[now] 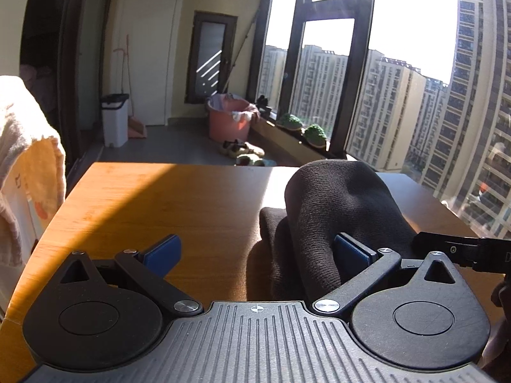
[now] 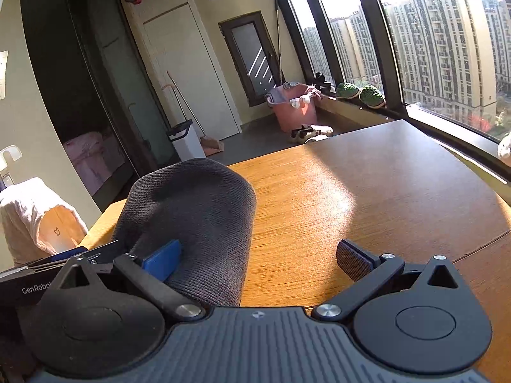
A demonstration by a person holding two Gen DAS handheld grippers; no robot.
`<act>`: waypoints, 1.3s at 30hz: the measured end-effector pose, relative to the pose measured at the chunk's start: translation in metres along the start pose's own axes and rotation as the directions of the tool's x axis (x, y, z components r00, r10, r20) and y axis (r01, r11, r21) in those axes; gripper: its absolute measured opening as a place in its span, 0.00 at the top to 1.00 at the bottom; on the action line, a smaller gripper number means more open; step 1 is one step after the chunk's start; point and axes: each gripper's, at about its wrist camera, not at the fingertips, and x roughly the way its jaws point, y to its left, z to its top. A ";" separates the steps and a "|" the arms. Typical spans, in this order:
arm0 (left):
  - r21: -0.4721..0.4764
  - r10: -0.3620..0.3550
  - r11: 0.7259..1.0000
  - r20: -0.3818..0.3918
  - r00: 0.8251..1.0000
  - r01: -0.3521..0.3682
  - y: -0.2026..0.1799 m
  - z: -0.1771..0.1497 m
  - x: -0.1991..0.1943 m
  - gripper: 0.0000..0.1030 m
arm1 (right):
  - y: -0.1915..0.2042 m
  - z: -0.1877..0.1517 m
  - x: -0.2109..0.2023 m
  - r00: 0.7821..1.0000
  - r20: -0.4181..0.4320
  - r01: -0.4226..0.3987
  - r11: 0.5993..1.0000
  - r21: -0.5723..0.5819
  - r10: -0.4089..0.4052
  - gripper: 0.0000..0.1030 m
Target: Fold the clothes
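Left wrist view had the left gripper (image 1: pixel 257 250) jaws spread wide, the right pad touching the dark knit garment (image 1: pixel 332 210) but nothing clamped. Right gripper (image 2: pixel 266 263) jaws were also wide, the left pad against the same cloth. Garment sat humped between the two on the wooden table (image 2: pixel 367 198), probably let go so the fold could settle; pink bucket (image 2: pixel 295 110) far behind.

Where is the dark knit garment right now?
The dark knit garment sits bunched on the wooden table, right of centre in the left wrist view and left in the right wrist view, between the two open grippers.
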 end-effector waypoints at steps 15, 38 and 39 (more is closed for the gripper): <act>-0.088 -0.018 0.996 -0.019 1.000 0.017 0.017 0.002 0.000 0.00 | -0.004 -0.009 -0.001 0.996 -0.090 0.025 1.000 0.003 -0.025 0.00; 0.068 0.165 0.986 -0.228 0.960 -0.153 -0.032 -0.034 -0.034 0.00 | 0.033 -0.044 -0.018 0.942 -0.161 0.255 0.940 -0.226 -0.294 0.00; 0.067 0.164 0.986 -0.228 0.960 -0.153 -0.032 -0.034 -0.034 0.00 | 0.033 -0.044 -0.018 0.942 -0.161 0.255 0.940 -0.226 -0.294 0.00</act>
